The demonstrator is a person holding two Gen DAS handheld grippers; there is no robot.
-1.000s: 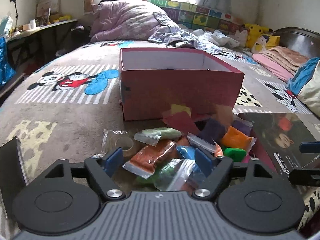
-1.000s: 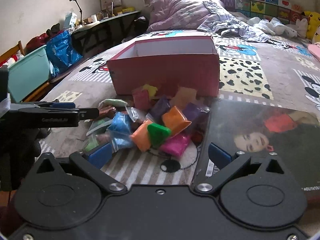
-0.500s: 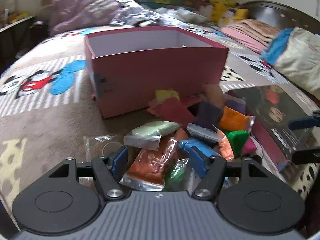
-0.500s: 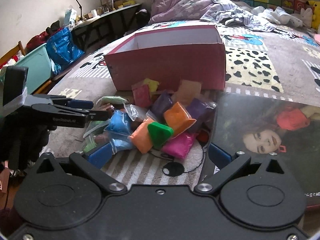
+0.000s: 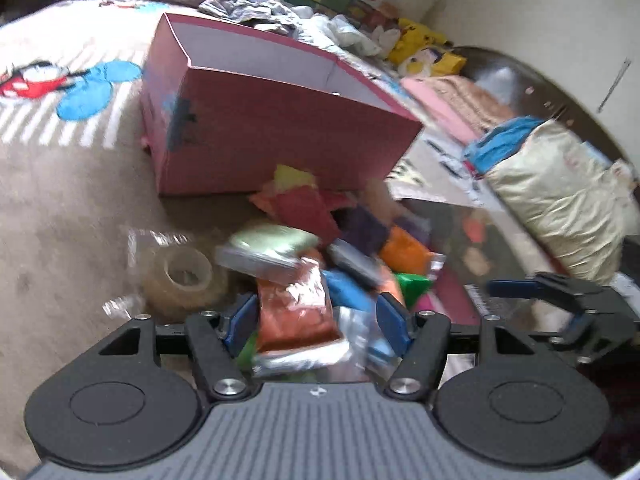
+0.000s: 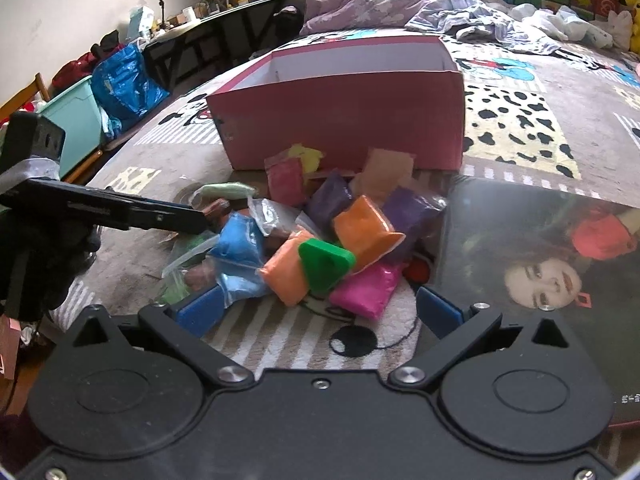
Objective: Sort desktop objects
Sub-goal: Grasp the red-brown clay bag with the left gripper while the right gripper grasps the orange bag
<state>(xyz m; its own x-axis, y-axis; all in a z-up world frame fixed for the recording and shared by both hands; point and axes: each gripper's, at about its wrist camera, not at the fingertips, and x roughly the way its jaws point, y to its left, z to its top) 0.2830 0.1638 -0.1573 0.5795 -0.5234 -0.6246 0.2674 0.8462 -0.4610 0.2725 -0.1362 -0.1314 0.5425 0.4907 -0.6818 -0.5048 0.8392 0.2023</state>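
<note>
Motion blur smears the pale green clay packet [image 5: 276,242] before the pink cardboard box [image 5: 280,136]; the glossy portrait book [image 6: 552,264] runs off-frame.

One pink box [image 6: 344,120]. One tape roll [image 5: 182,280]. One green triangular block [image 6: 326,262]. One glossy magazine [image 6: 540,280]. Clay packets in the pile [image 6: 320,236]: two orange, two purple, one blue, one magenta, one pink, one yellow, one tan, one pale green, one dark orange (more lie buried under these, so the total cannot be told). Two grippers, left [image 5: 316,318] and right [image 6: 316,314].
</note>
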